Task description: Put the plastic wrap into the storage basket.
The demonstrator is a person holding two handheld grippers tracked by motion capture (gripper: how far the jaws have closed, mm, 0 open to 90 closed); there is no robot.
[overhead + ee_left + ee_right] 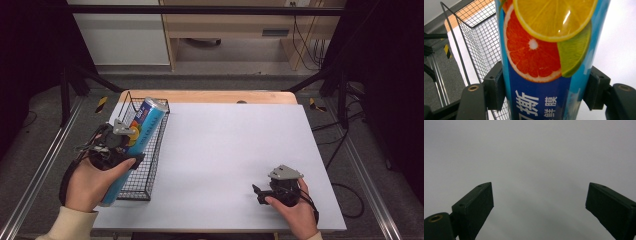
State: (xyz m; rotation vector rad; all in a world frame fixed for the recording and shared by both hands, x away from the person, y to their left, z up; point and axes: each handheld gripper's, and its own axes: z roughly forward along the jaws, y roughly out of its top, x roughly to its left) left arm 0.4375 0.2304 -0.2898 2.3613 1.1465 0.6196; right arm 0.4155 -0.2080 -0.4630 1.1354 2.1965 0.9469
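A tall blue can (148, 121) printed with orange, lemon and lime slices lies tilted over a black wire basket (150, 172) at the table's left side. My left gripper (131, 146) is shut on the can about halfway along its length. In the left gripper view the can (536, 50) stands between both pads (495, 86), which press on its sides, with the basket (481, 40) behind it. My right gripper (257, 194) rests low at the front right of the white table top (230, 145). Its jaws stand open with nothing between them (539, 202).
The basket runs along the table's left edge, its mesh floor showing under the can. A wooden strip (210, 96) borders the far edge of the table. Metal rails (45, 160) flank the table on the floor.
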